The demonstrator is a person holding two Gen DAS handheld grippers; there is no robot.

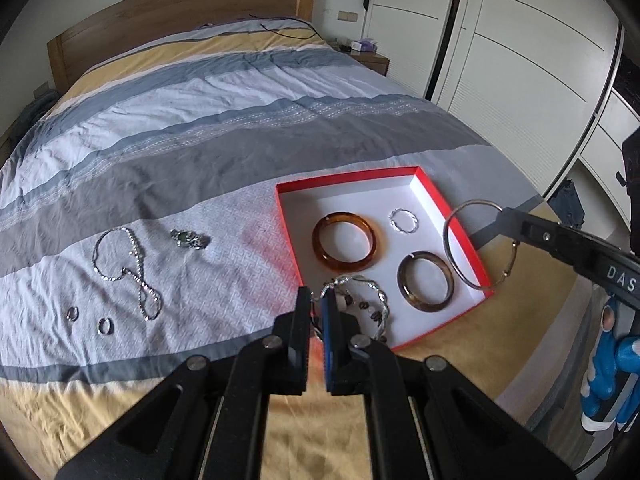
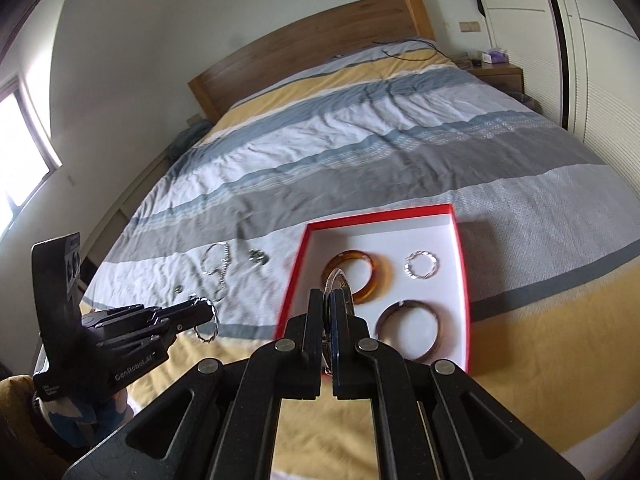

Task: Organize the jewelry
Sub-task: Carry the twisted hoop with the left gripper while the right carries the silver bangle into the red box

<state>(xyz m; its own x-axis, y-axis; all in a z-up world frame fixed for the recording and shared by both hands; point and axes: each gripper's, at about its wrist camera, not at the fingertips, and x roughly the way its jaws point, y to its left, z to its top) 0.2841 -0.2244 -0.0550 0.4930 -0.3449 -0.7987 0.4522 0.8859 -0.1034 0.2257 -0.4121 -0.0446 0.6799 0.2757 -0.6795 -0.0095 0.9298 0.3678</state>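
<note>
My left gripper [image 1: 316, 296] is shut on a twisted silver bracelet [image 1: 356, 279], which hangs over the near-left corner of the red box [image 1: 348, 178]. Dark beads [image 1: 366, 306] show behind it. My right gripper [image 2: 330, 300] is shut on a thin silver bangle [image 2: 338, 276], held over the box [image 2: 380, 213]. In the left wrist view that bangle [image 1: 447, 240] hangs over the box's right rim. An amber bangle [image 1: 344, 242], a dark brown bangle [image 1: 426, 282] and a small silver ring [image 1: 404, 221] lie in the box. The left gripper [image 2: 208, 310] and its bracelet [image 2: 216, 322] appear at the left.
On the quilt left of the box lie a silver chain [image 1: 128, 268], a dark brooch-like piece [image 1: 190, 239] and two small rings [image 1: 72, 314] [image 1: 105, 325]. White wardrobe doors [image 1: 520, 60] stand to the right. The wooden headboard [image 1: 180, 12] is far off.
</note>
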